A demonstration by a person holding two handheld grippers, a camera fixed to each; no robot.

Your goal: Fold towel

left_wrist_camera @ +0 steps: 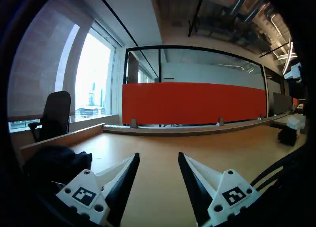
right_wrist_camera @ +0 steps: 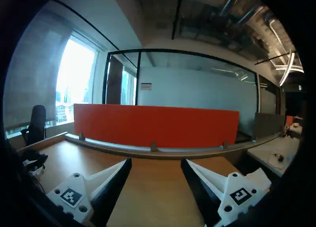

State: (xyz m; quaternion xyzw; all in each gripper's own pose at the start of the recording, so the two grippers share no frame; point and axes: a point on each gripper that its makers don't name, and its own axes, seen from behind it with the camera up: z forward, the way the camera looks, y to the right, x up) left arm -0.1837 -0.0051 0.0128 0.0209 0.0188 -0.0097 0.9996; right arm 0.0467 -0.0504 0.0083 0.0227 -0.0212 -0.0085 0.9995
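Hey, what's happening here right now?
A person holds the left gripper and the right gripper open above a wooden desk, facing an orange divider. Neither grips anything. A dark crumpled heap lies on the desk beside the left gripper; it may be the towel, but that is hard to tell. No folding looks started.

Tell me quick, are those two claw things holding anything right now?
Left gripper: open, holding nothing.
Right gripper: open, holding nothing.
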